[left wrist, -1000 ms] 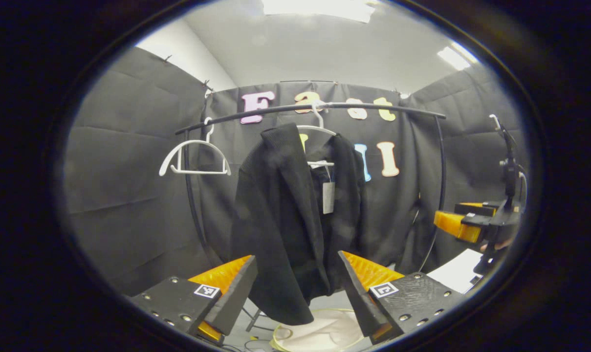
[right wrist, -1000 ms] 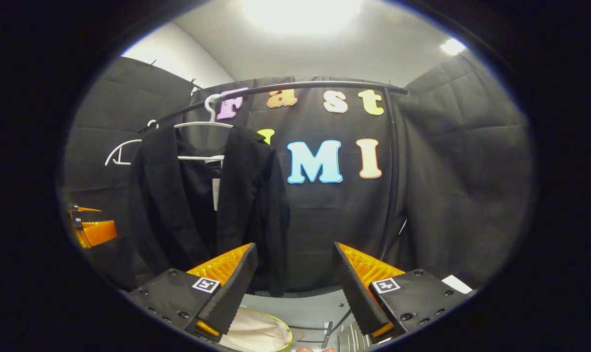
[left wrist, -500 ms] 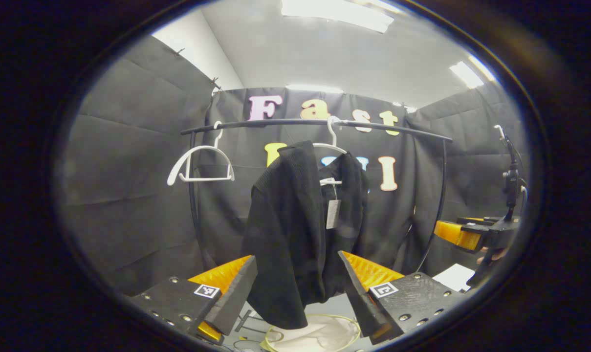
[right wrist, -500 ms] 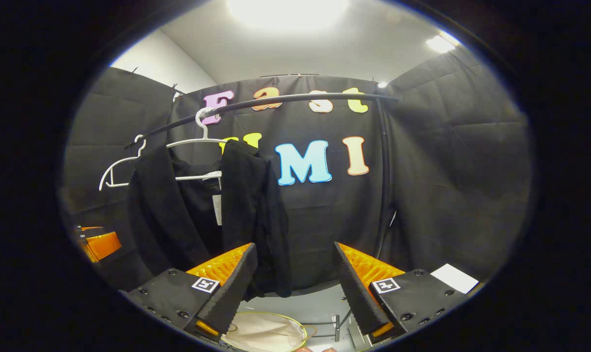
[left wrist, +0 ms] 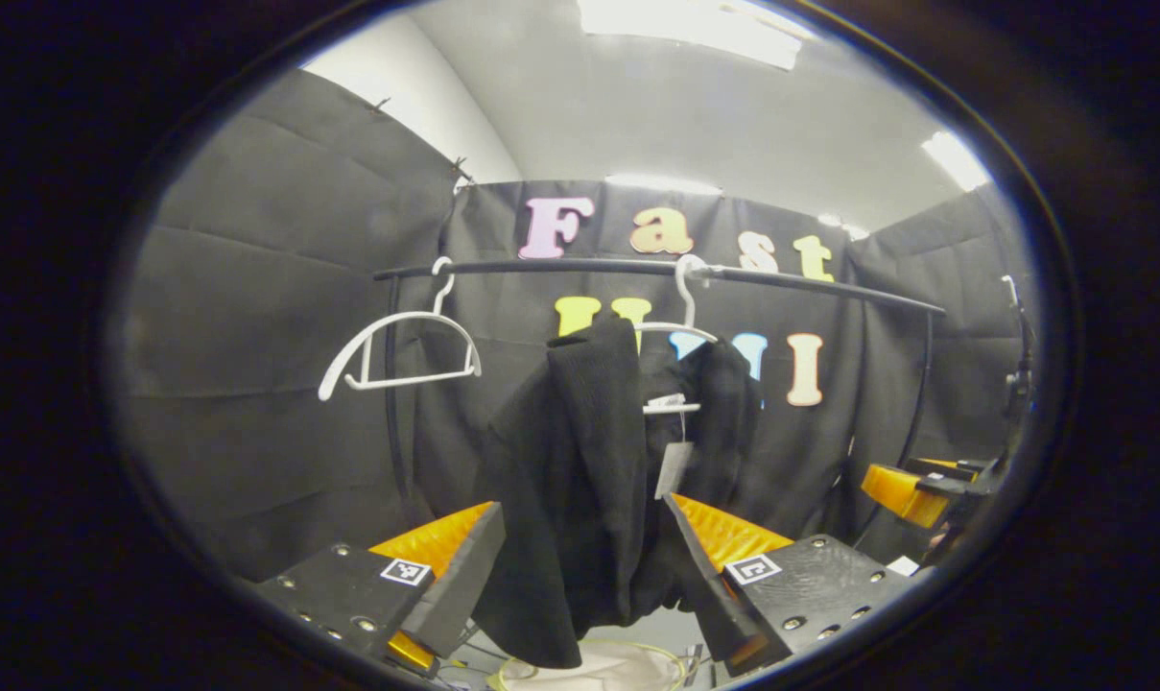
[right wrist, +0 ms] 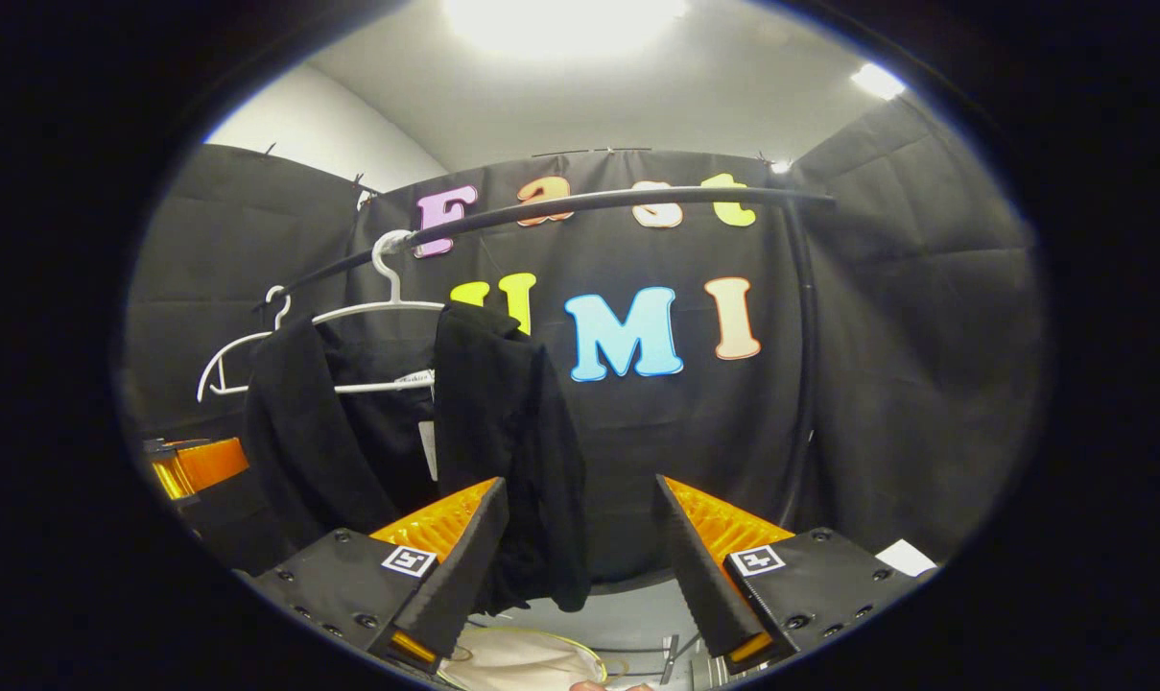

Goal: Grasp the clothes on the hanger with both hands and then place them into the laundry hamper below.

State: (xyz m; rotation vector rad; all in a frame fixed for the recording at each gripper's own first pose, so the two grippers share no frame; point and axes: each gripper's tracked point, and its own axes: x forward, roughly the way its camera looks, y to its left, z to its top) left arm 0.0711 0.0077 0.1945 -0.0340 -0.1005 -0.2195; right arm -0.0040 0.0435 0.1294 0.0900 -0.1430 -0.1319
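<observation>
Left gripper view puts you inside a booth walled in black cloth, under a pale ceiling with bright light panels. A dark rail (left wrist: 637, 269) runs across it, and a grey floor shows at the bottom. Your left gripper (left wrist: 584, 566) has its jaws spread wide and grips nothing; the black jacket (left wrist: 589, 480) hangs in front of the gap, but you cannot tell whether either finger touches it. Off to the right of this view sits your right gripper (left wrist: 911, 485), farther away.

Right gripper view shows that right gripper (right wrist: 580, 561) wide open too — empty, with the jacket (right wrist: 503, 441) hanging behind its left finger. The left gripper (right wrist: 191, 470) sits at the left edge.

Count two white hangers on the rail: one bare hanger (left wrist: 397, 336) to the left, and one loaded hanger (left wrist: 680, 321) carrying the single jacket. Below the jacket's hem lies one laundry hamper (left wrist: 627, 662) — pale lining, yellow-green rim — also seen at the bottom of the right gripper view (right wrist: 522, 657).
</observation>
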